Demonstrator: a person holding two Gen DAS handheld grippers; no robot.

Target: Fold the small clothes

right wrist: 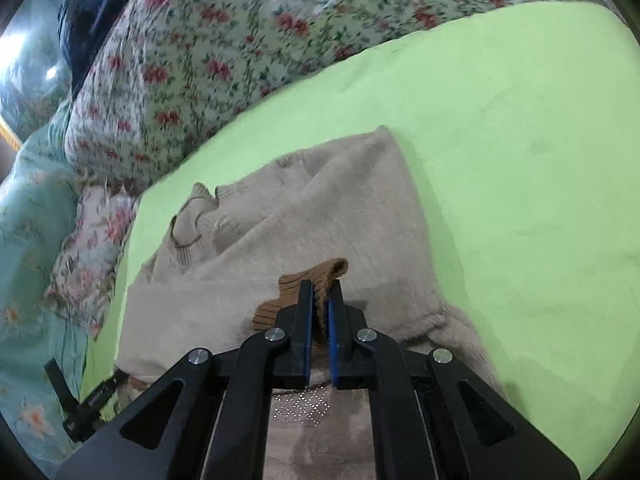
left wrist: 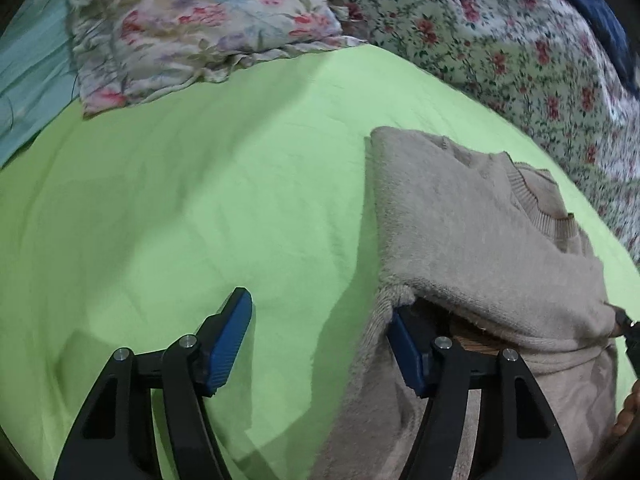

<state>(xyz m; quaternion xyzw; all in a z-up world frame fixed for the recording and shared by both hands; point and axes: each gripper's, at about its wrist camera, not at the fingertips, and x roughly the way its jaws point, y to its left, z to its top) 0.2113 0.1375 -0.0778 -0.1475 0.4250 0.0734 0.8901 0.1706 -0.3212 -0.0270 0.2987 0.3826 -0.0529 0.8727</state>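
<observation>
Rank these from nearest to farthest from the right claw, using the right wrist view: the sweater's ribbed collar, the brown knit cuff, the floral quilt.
1. brown knit cuff, pinched in the right claw
2. ribbed collar, up-left on the sweater
3. floral quilt, beyond the green sheet's edge

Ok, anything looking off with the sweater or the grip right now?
One thing: the left gripper stands open with the beige sweater's folded edge draped over its right finger, not pinched. The right gripper is shut on a brown ribbed cuff.
</observation>
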